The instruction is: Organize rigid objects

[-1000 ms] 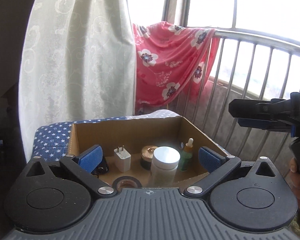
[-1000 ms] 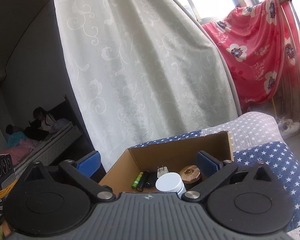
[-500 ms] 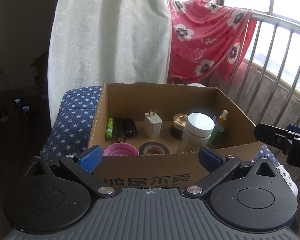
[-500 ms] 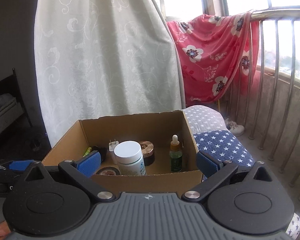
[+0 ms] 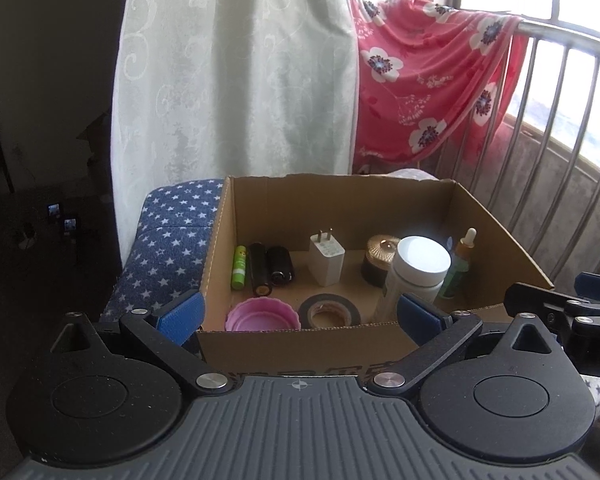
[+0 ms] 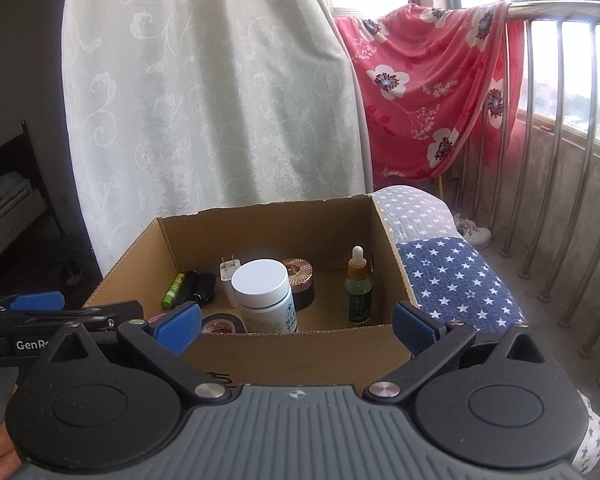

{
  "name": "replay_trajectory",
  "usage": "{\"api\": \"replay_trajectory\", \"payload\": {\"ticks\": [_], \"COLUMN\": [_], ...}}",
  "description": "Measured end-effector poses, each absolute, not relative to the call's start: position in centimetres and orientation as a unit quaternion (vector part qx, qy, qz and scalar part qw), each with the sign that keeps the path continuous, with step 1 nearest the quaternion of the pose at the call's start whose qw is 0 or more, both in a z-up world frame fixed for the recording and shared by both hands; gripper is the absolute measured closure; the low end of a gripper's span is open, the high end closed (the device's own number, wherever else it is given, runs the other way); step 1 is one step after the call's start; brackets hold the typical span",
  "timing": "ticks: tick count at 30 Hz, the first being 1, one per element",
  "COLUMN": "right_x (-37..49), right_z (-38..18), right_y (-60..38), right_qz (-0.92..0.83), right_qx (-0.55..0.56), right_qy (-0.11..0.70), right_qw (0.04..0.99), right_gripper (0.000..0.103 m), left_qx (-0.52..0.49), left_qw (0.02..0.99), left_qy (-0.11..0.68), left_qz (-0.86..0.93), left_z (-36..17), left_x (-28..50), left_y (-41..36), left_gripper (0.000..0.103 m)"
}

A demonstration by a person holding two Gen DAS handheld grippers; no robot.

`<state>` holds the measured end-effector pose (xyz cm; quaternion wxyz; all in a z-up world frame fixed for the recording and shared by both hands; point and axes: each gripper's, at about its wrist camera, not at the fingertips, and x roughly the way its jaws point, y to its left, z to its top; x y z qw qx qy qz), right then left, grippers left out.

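progress looks nearly complete, as far as you can see from both wrist views: the cardboard box [image 5: 496, 236] sits on a star-patterned cushion [image 5: 168, 240], and all rigid objects in view are already inside it. along the back you have a green tube [image 5: 239, 267], two black cylinders [image 5: 268, 268], a white charger plug [image 5: 327, 256], a bronze-lidded jar [image 5: 380, 258], a white-capped bottle [image 6: 266, 296] and a green dropper bottle [image 6: 358, 290]; near the front wall lie a pink lid [image 5: 263, 314] and a roll of black tape [image 5: 329, 311]. your left gripper [image 5: 298, 312] and right gripper [image 6: 296, 322] are both spread wide and carry nothing, held just before the box front. no loose object shows outside the box, so i judge that little is left, perhaps only tidying the rows.
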<state>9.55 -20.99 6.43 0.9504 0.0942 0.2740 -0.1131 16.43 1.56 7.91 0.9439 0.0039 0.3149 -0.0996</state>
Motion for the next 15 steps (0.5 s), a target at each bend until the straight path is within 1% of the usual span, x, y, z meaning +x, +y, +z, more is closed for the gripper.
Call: {"api": "replay_trajectory", "payload": {"ticks": [8,15], "right_x": [11.2,11.9], "right_z": [5.5,5.4], "right_y": [-20.7,-21.0], "right_qz": [-0.106,-0.109], "right_qx": [0.09,0.097], "right_qy": [0.303,0.311], "right_qw": [0.943,0.939], "right_gripper": [0.0,0.0], "left_qx": [0.006,0.017], "left_qw": [0.942,0.942], "left_qy": [0.325,0.324], "left_qz": [-0.087,-0.087], "left_z": [7.8,7.7], "left_x": [16.8,17.2], "left_y": [1.7,1.9], "left_gripper": [0.0,0.0]}}
